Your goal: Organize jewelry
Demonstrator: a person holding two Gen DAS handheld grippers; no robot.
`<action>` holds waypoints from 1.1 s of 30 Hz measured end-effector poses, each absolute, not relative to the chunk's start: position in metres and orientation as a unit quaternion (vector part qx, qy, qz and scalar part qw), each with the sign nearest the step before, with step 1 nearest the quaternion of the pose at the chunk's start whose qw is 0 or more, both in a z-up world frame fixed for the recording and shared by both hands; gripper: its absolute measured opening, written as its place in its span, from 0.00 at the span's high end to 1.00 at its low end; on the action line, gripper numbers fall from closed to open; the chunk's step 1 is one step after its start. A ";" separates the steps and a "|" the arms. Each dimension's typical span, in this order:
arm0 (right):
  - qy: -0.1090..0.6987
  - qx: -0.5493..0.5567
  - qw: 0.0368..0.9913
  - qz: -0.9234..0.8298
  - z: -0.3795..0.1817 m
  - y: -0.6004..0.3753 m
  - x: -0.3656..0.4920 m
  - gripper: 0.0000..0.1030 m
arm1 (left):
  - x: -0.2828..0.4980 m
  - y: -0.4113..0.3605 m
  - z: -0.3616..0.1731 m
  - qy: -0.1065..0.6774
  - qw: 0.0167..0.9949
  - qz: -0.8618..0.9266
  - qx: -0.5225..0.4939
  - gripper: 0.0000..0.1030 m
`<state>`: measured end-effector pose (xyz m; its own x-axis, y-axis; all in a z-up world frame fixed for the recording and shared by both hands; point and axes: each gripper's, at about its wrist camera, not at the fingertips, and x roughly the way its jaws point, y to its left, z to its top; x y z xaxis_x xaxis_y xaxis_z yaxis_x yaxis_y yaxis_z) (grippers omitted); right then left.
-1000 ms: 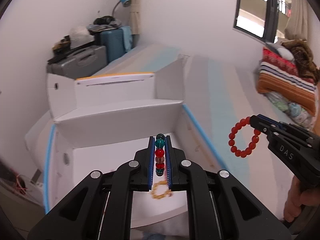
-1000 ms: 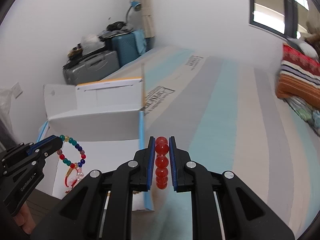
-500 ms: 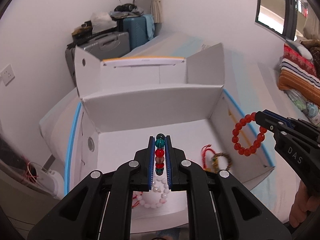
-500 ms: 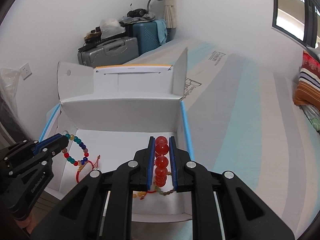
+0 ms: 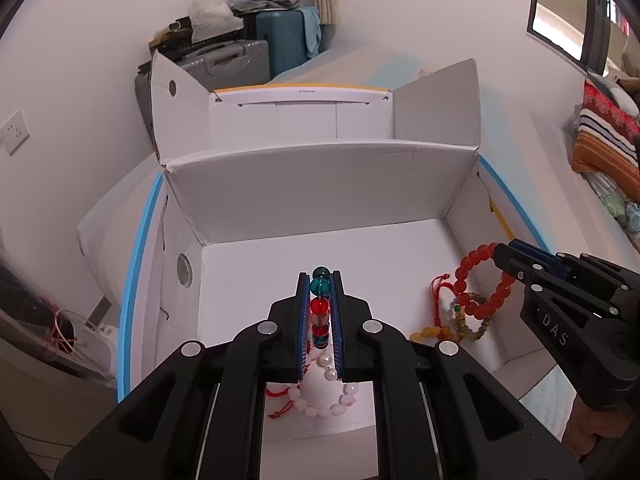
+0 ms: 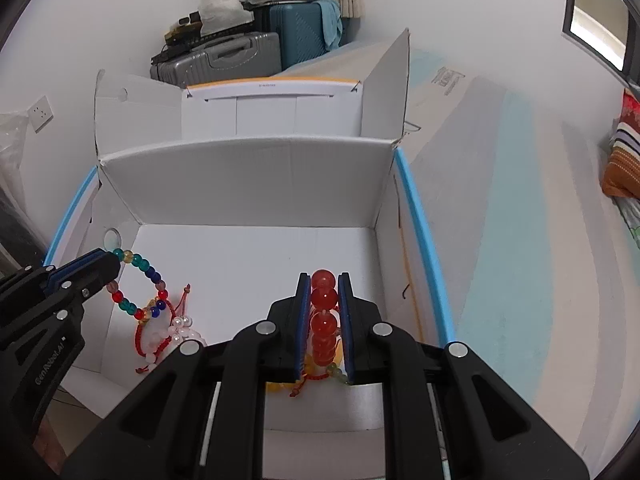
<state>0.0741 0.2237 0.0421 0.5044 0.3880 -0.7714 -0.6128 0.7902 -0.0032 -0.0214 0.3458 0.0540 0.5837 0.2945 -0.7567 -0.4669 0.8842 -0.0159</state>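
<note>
Left gripper (image 5: 319, 312) is clamped tight on the multicoloured bracelet (image 6: 138, 284), hanging over the box's (image 5: 320, 176) left side. Right gripper (image 6: 324, 320) pinches the red bracelet (image 5: 482, 280) above the right wall, likely lined up for the drop. On the floor below: a pink bead bracelet (image 5: 326, 406) and a yellow-and-brown tangle (image 5: 452, 328), so landing spots look crowded.

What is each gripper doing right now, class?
Left gripper: closed on the multicoloured bead bracelet.
Right gripper: closed on the red bead bracelet.
</note>
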 end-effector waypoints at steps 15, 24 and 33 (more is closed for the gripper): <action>0.366 -0.117 0.872 0.303 0.072 0.211 0.061 0.51 | -0.047 0.344 0.080 0.367 0.891 0.246 -0.107 0.38; 0.332 -0.101 0.889 0.299 0.095 0.182 0.037 0.27 | -0.076 0.325 0.101 0.334 0.901 0.258 -0.102 0.13; 0.318 -0.092 0.897 0.294 0.106 0.151 0.004 0.12 | -0.101 0.307 0.106 0.318 0.907 0.252 -0.109 0.06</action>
<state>0.0044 0.1513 0.1065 0.6245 0.4691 -0.6244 -0.5859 0.8101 0.0226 -0.1012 0.3071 0.1056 0.6701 0.3884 -0.6325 -0.5269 0.8491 -0.0369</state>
